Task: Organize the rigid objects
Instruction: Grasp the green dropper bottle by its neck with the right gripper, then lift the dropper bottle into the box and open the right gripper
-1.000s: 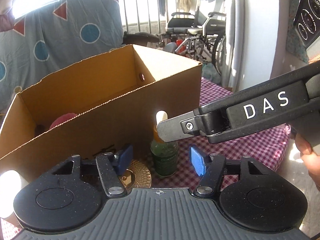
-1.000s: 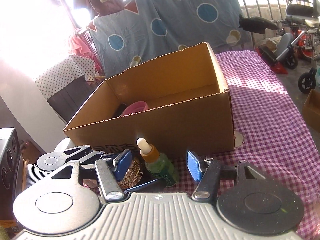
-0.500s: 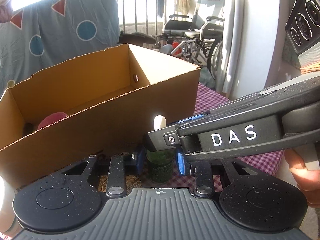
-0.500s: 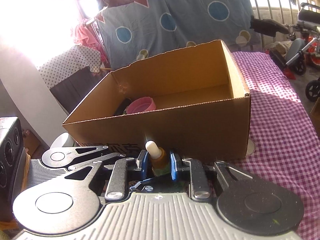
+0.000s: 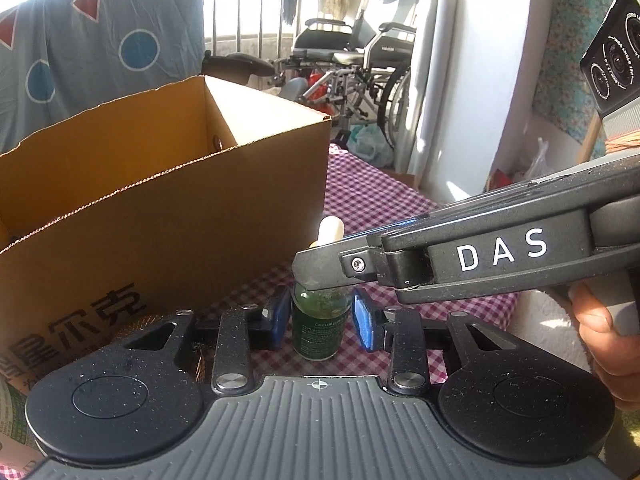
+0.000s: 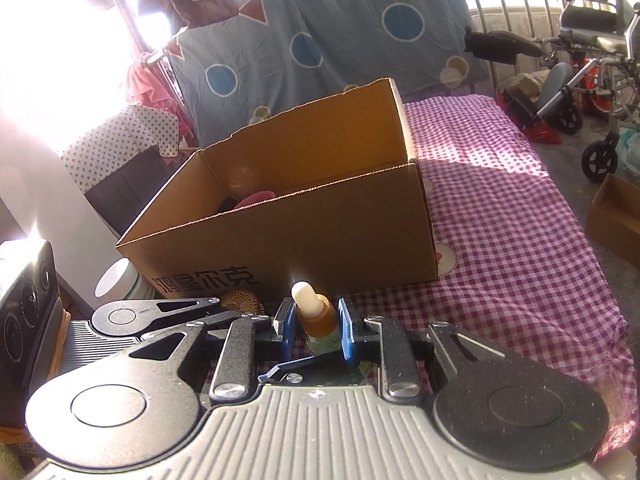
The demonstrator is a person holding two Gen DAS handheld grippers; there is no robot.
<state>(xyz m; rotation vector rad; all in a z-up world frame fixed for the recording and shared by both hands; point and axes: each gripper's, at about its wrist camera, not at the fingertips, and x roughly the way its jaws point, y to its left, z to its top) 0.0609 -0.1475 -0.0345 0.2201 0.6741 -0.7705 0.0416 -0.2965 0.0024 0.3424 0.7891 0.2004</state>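
Note:
A green dropper bottle (image 5: 318,326) with an amber collar (image 6: 318,318) and a white bulb stands upright on the checked cloth in front of the cardboard box (image 5: 160,220). My left gripper (image 5: 319,318) has its blue pads against the sides of the green body, and its jaws are opening slightly with the bottle still between them. My right gripper (image 6: 317,320) is shut on the amber collar; in the left wrist view it reaches in from the right over the bottle's neck (image 5: 316,268). One left finger (image 6: 296,368) shows under the right pads.
The open cardboard box (image 6: 320,232) holds a pink thing (image 6: 256,198). A gold woven disc (image 6: 240,298) and a white jar (image 6: 118,280) sit by its near left corner. A person's hand (image 5: 596,320) holds the right tool. A wheelchair (image 5: 360,64) stands beyond the purple checked cloth (image 6: 520,240).
Both grippers went from open to closed around the dropper bottle. The right gripper came down over the bottle's neck, and the left pads closed on its body.

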